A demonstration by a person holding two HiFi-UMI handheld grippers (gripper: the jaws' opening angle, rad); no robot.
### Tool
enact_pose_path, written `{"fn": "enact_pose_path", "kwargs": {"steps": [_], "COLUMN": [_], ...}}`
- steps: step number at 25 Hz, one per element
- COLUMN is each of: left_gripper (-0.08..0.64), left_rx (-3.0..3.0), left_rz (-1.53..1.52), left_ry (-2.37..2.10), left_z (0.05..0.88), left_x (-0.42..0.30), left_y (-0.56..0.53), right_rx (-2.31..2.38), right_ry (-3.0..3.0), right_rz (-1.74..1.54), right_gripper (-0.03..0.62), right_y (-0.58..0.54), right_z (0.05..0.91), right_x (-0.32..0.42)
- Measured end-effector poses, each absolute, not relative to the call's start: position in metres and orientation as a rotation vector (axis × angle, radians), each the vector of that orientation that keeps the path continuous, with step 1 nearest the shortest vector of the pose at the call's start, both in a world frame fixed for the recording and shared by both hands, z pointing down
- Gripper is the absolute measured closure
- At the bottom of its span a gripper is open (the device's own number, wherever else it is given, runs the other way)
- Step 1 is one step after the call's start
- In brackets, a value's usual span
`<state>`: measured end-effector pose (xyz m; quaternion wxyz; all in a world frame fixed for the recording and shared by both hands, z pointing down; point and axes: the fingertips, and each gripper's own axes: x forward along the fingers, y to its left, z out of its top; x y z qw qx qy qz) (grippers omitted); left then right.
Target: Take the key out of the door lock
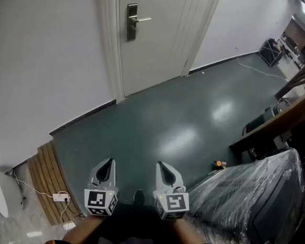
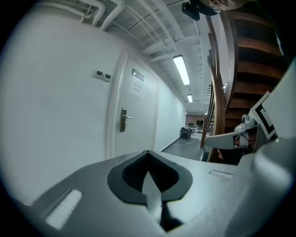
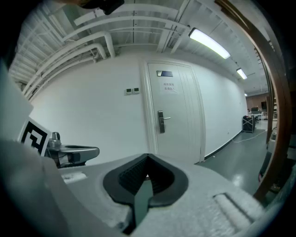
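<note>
The left gripper (image 1: 106, 165) and right gripper (image 1: 164, 168) are both pinched together on nothing, side by side above the floor (image 1: 184, 121). The door lock (image 1: 131, 21) is well ahead, and any key in it is too small to see. Only the gripper views show the sign (image 3: 169, 85) on the door (image 3: 178, 111).

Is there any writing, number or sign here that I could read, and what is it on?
No text here is readable.
Door: a small plate above it and a notice on it, both too small to read.
Left gripper and right gripper: their cubes bear square black-and-white patterns, no letters.
</note>
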<state>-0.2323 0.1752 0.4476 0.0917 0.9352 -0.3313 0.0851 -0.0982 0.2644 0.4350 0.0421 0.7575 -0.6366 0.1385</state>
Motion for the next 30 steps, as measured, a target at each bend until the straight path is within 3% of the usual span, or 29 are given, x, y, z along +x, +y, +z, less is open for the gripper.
{"fn": "enact_pose_path", "kwargs": {"steps": [30], "left_gripper": [0.545], "left_rx": [2.826], "left_rz": [0.297], "left_ry": [-0.932], "left_z": [0.446], "left_x": [-0.201], "left_y": [0.182], "right_rx": [2.308], "right_ry": [-1.972], "right_rz": [0.53], "right_gripper": [0.6], "right_y": [0.26], "right_z": [0.445], "right_x": [-0.078]}}
